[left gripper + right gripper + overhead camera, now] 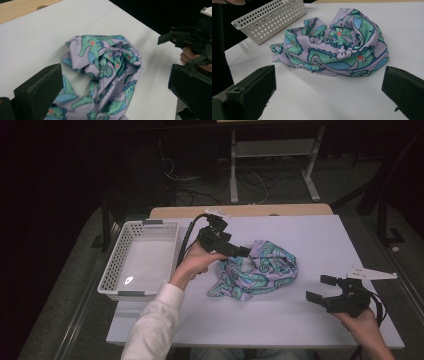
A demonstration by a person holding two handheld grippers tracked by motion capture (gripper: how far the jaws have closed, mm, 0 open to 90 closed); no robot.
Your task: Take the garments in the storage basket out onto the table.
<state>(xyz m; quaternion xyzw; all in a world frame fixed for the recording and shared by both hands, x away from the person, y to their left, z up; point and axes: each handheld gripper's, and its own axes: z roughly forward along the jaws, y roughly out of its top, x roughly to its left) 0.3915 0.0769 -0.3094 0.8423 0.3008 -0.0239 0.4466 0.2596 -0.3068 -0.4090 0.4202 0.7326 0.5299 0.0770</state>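
The left arm, in a white sleeve (150, 330), reaches forward from the near edge of the counter (310, 235), with the left hand (192, 262) raised and its wrist bent so the left hand-held gripper (235, 251) points toward the right, over the left rim of the cloth (260, 270). The right hand (362, 322) rests low at the counter's near right corner, and the right hand-held gripper (320, 289) points left toward the cloth, well apart from it.

The crumpled cloth, lilac with green and blue cartoon animals, lies in the middle of the counter. A white perforated basket (140, 257) sits at the counter's left edge, near the cloth but not touching it. Bare counter lies open in front of the cloth, behind it, and between it and the right hand-held gripper.

In the left gripper view, the 2 jaws of the left hand-held gripper stand wide apart above the cloth (107, 75), released, with nothing pressed between them. In the right gripper view, the right hand-held gripper (329, 95) is likewise spread wide and holds nothing, the cloth (337, 47) lying ahead of it.
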